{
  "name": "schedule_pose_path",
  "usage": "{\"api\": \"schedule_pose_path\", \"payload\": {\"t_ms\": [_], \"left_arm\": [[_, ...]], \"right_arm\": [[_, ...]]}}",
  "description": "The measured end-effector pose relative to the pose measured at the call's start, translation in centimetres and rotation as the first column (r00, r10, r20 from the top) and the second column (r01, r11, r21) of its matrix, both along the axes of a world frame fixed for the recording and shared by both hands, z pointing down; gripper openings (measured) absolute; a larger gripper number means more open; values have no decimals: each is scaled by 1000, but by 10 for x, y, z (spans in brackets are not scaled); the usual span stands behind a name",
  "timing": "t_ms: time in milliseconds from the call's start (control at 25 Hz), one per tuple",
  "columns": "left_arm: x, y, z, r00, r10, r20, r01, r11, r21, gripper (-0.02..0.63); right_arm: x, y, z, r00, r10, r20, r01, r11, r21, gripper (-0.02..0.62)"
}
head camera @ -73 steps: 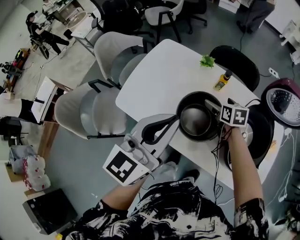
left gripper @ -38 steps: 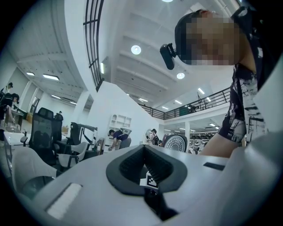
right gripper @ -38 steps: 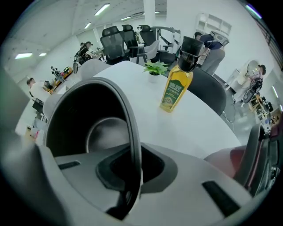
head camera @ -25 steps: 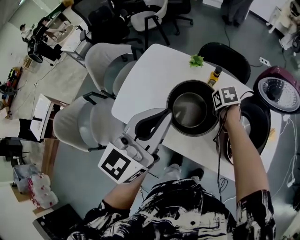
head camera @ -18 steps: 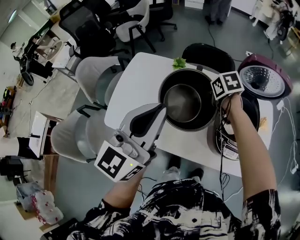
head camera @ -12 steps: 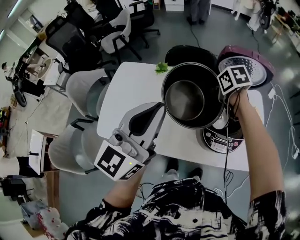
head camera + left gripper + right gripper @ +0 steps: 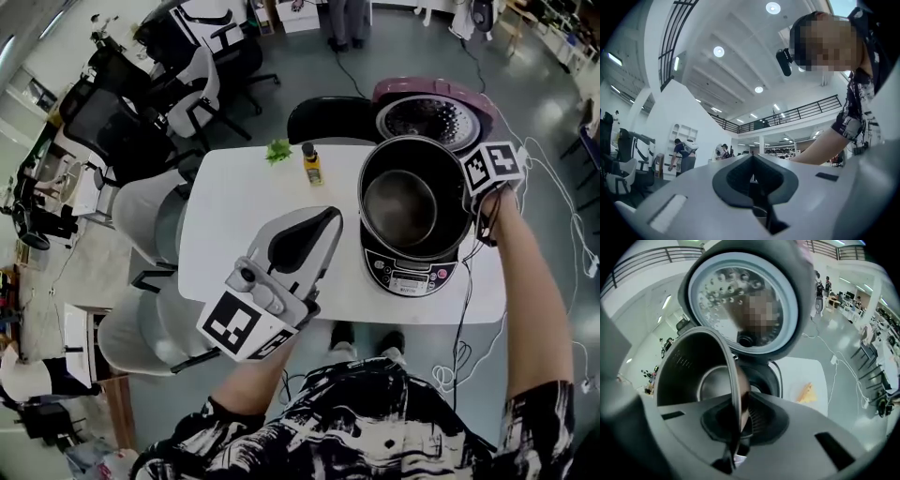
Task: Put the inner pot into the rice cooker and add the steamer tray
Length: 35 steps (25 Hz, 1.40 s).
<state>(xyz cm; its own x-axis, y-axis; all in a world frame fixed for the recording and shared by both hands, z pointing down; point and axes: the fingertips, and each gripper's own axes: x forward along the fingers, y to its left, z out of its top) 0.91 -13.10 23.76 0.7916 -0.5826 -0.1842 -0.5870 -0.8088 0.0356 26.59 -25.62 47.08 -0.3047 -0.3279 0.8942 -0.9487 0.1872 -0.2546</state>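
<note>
While our right hand-held gripper (image 7: 469,190) clamps its jaws tight on the rim of the inner pot (image 7: 401,208), holding it over the open rice cooker (image 7: 410,275) on the desk (image 7: 230,220), our left hand-held gripper (image 7: 328,217) hovers closed and empty.

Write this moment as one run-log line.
right gripper: grips inner pot rim | inner pot: above open rice cooker | left gripper: shut, empty

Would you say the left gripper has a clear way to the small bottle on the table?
Probably yes: the left gripper is empty, and only bare table lies between it and the bottle.
</note>
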Motion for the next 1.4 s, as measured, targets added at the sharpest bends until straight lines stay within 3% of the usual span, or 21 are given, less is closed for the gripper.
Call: {"api": "schedule_pose_path", "payload": {"t_ms": [320,720,1200,1400], "left_arm": [[20,-1,3,999,0,33,0,1000,-13,5],[14,-3,17,998,-33,57,36,998,-45,5],[-2,-11,31,997,-59,54,63,995,-78,5],[-7,-12,33,997,-57,43,60,996,-72,5]], "right_arm": [[40,8,35,998,58,-15,-59,997,-54,6],[39,2,73,996,66,-60,-71,994,-88,6],[41,-4,100,976,55,-210,-79,991,-110,6],[39,-4,102,946,8,-324,-41,995,-96,8]]}}
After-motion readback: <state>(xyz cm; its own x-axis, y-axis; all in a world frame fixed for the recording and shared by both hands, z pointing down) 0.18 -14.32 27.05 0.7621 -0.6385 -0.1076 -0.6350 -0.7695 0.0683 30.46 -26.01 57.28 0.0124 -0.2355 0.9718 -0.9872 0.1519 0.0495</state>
